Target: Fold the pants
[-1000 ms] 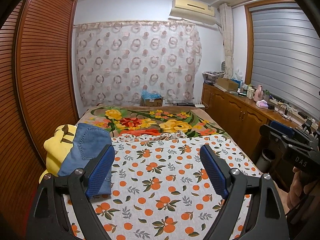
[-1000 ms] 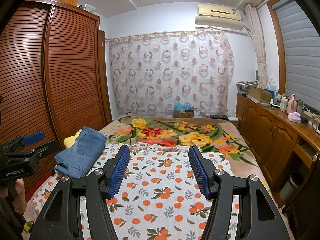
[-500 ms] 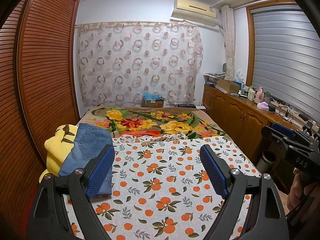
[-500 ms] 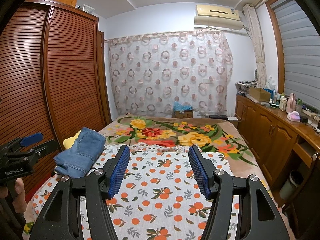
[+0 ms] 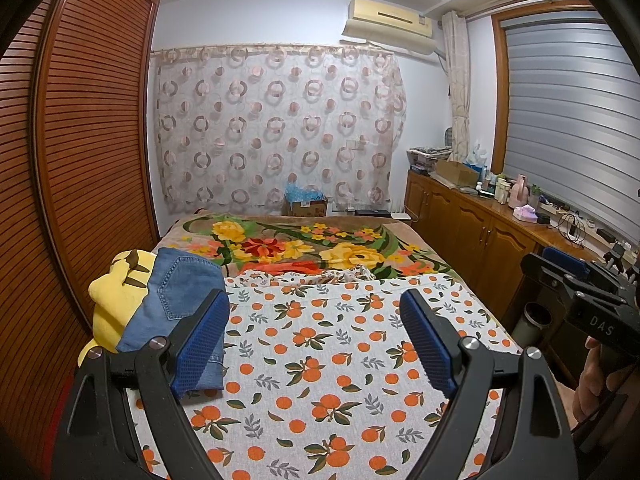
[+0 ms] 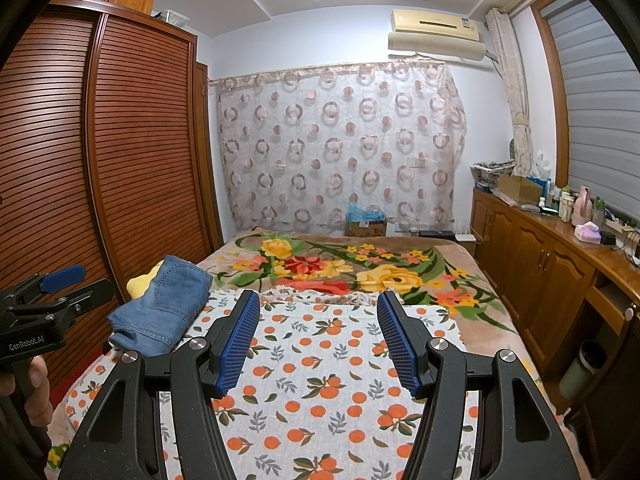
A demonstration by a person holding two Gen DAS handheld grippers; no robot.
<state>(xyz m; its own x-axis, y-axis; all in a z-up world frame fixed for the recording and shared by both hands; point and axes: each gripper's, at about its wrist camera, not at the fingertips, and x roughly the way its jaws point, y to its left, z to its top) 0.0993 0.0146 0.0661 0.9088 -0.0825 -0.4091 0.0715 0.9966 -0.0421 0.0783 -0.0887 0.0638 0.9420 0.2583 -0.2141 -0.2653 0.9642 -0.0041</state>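
Folded blue denim pants lie at the left edge of the bed, resting on a yellow plush toy; they also show in the right wrist view. My left gripper is open and empty, held above the orange-print sheet, with its left finger just in front of the pants. My right gripper is open and empty above the same sheet, to the right of the pants. Each gripper shows at the edge of the other's view.
A floral blanket covers the far half of the bed. A slatted wooden wardrobe runs along the left. Wooden cabinets with clutter on top line the right. A bin stands beside the bed.
Both views have tilted slightly upward, showing more ceiling. The pants and both open grippers are otherwise unchanged.
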